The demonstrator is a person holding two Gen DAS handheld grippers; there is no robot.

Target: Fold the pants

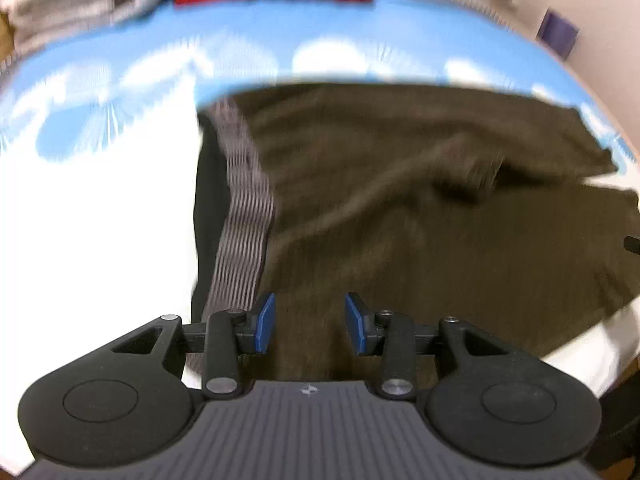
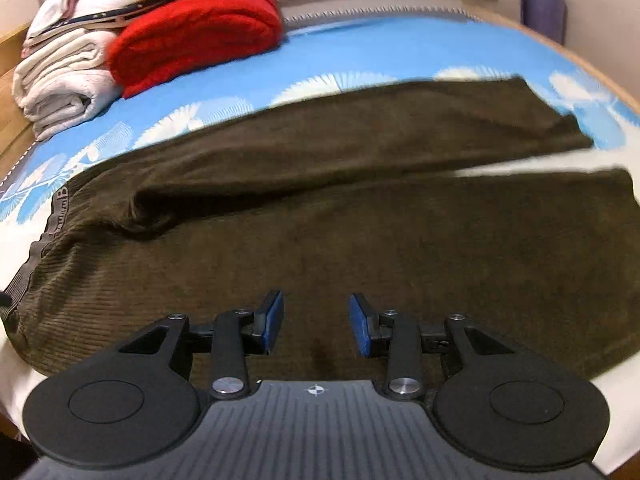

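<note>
Left gripper (image 1: 310, 322): blue pads parted to a moderate gap, nothing between them, poised over the waist end of the brown corduroy pants (image 1: 420, 208), just inside the grey elastic waistband (image 1: 244, 216). No contact visible.

Right gripper (image 2: 316, 322): pads likewise apart and empty, hanging above the nearer leg, mid-length. Touching cloth or not: could not tell.

Pants (image 2: 340, 216) lay flat and unfolded across the blue-and-white bedsheet (image 2: 360, 52), waistband toward the bed's left edge, both legs running to the right edge with a narrow split between the hems. Nearer leg close along the front edge.

Judged as the opening step: no fold made, grips not yet taken. Next move probably called for pinching the near side at waist and leg, then carrying it over onto the far leg.

Red folded blanket (image 2: 196, 36) and stacked white linens (image 2: 64, 80) sat at the far left corner.
</note>
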